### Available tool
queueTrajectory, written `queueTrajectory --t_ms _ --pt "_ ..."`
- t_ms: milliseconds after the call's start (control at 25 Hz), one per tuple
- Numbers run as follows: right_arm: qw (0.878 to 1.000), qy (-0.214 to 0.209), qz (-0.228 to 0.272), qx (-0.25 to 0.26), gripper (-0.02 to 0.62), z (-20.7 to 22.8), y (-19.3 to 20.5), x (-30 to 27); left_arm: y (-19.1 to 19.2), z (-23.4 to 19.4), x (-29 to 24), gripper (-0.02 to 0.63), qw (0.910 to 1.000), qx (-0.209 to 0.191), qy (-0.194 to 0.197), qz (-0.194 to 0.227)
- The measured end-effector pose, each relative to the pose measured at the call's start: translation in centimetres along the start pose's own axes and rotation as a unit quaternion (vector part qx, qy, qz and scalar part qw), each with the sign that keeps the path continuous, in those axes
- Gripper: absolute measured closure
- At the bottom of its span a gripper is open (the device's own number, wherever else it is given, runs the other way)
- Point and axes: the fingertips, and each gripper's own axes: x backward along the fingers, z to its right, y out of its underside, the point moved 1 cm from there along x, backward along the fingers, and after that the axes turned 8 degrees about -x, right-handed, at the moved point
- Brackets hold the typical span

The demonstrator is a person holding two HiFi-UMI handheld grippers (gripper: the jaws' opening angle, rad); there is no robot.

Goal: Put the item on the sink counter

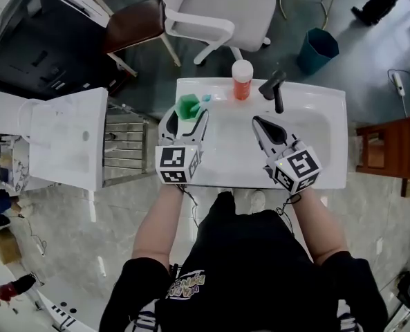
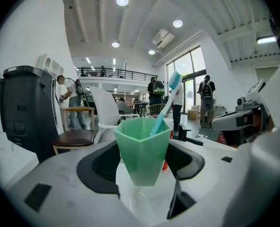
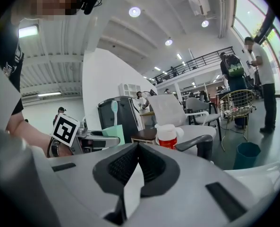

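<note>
The only markings we can make out are the black-and-white square patterns on the marker cubes, one on the left gripper and one on the right gripper; they carry no letters. The print on the person's black shirt is too small for us to read, and so is the label on the orange bottle.

We count three containers. The green cup, faceted and tapering toward its base, holds a blue toothbrush that leans against the rim with its bristled head up. In the head view the cup sits at the back left corner of the white sink counter, beside the basin. The orange bottle with its white cap stands upright on the back edge of the counter, between the cup and the black faucet. A teal bin stands on the floor beyond the sink; we cannot see what is in it.

In the left gripper view the jaws stand about a cup's width apart, one dark pad on each side of the cup, and both pads appear to press its upper walls, so we read this as a grip on the cup. We cannot tell whether its base rests on the counter.

In the right gripper view the jaws meet at their tips with nothing between them, and the head view shows that gripper over the basin, well apart from the cup
</note>
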Motion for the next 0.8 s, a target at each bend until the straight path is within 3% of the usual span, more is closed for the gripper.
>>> queueTrajectory --t_ms 800 --pt "0.996 0.060 -0.041 -0.043 0.541 3.0 3.9 -3.8 8.8 -4.4 -10.2 0.310 0.9993 -0.001 0.018 -0.033"
